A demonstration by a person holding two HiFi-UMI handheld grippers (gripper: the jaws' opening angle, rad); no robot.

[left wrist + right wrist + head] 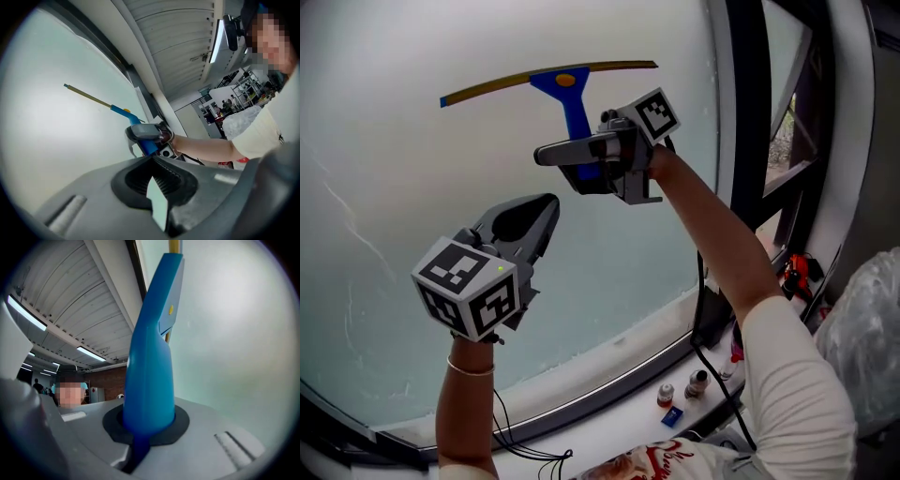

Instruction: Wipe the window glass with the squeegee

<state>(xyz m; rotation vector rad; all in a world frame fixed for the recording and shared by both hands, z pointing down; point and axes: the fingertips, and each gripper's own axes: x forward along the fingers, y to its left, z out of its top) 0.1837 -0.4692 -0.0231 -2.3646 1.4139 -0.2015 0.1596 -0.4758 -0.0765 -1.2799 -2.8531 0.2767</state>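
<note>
One blue squeegee (570, 94), right tongs (547, 154) clamped

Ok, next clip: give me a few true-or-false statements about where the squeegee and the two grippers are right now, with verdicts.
1. The right gripper has its jaws shut on the handle of the blue plastic squeegee. True.
2. The squeegee's long yellowish blade is down by the sill. False: it is high on the frosted window glass, above both grippers.
3. The left gripper also grips the squeegee. False: it is apart from it, lower and to the left.
4. Small bottle-like items stand on the white sill under the right arm. True.
</note>
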